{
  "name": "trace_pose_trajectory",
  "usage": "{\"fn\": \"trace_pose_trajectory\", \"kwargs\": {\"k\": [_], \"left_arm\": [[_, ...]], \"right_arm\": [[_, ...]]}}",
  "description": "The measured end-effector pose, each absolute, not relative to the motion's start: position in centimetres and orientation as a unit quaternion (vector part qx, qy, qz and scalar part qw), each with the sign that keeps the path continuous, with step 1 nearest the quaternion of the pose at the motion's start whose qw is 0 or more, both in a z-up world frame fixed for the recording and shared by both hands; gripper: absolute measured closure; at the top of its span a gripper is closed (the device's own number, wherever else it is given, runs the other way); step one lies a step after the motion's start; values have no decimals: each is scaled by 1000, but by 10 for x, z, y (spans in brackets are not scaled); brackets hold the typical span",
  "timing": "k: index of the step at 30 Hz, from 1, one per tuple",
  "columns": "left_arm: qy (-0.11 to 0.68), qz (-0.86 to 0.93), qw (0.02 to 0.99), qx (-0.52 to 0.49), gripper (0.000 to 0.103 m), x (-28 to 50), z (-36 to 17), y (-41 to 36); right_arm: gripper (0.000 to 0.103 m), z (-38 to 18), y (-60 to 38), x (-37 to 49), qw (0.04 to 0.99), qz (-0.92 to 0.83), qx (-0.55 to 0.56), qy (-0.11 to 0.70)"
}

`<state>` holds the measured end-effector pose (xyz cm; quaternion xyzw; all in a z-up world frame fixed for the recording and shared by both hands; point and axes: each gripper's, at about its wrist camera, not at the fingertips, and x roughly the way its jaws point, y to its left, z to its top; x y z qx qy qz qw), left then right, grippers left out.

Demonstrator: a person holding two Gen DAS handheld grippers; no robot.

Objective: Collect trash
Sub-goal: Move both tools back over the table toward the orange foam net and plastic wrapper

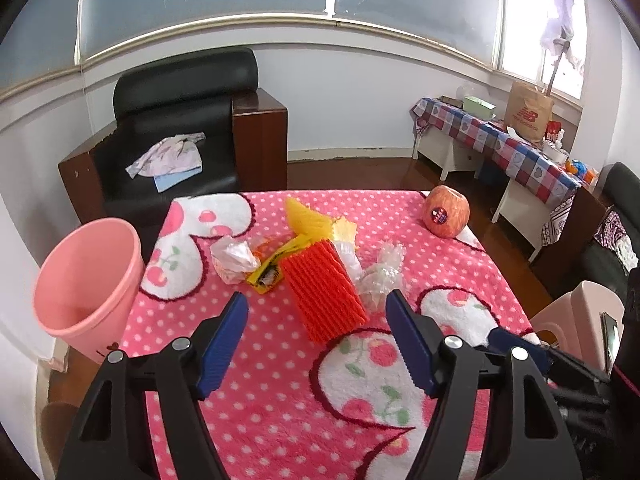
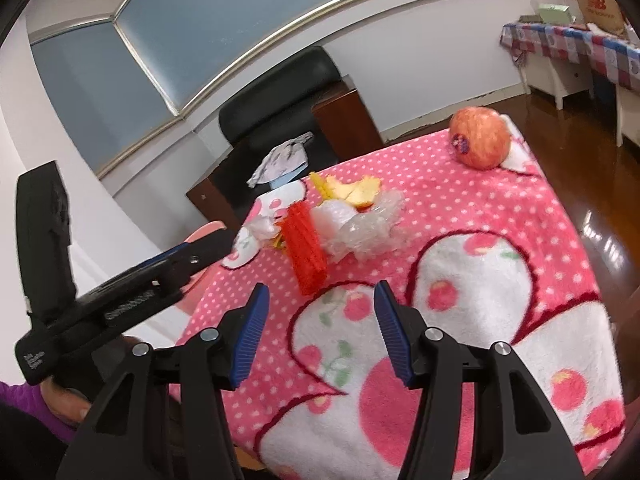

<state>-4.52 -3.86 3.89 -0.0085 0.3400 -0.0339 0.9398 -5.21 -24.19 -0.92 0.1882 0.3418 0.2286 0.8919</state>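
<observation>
Left claw point(image 1: 316, 312) is hanging over the near part of the desk point(image 1: 260, 432), blue pads standing apart, nothing between them; right claw point(image 2: 320, 300) is doing the same, pads apart and empty, above the white heart print on the pink polka-dot cover. In the right wrist view the left claw's black body is showing at the left with small white lettering on it, too blurred to read, and a hand point(image 2: 66, 404) with a purple sleeve is gripping it. Just past the left claw's tips the trash is lying in a loose heap mid-desk: an orange ribbed foam sleeve point(image 1: 324, 292) nearest, a crumpled clear plastic wrap point(image 1: 380, 276) touching its right side, a yellow wrapper point(image 1: 268, 272) with black print (unreadable) on its left, a white crumpled bag point(image 1: 232, 260) beside that, and yellow foam netting point(image 1: 308, 216) with peel pieces behind. A pink bin point(image 1: 88, 280) is standing off the desk's left edge, tilted in the fisheye, empty as far as its inside shows. An apple point(image 1: 446, 212) with a small dark sticker, text unreadable, is sitting at the far right corner, well apart from the heap. Farther back, a black armchair point(image 1: 180, 120) is carrying folded cloth, and a checkered side table point(image 1: 500, 140) is carrying a brown paper bag point(image 1: 528, 112) with a red "NB" New Balance logo.
</observation>
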Motion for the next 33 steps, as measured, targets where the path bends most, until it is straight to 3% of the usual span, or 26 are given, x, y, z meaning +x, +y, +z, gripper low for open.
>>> {"fn": "trace_pose_trajectory", "kwargs": {"k": [14, 19, 33], "left_arm": [[342, -30, 939, -3, 39, -44, 29, 23], [355, -31, 934, -22, 49, -22, 22, 39], [382, -36, 922, -51, 50, 58, -4, 46]], "right_arm": [[48, -16, -229, -12, 893, 219, 181, 350], [48, -15, -219, -7, 891, 224, 179, 353], [53, -11, -173, 31, 877, 274, 148, 366]]}}
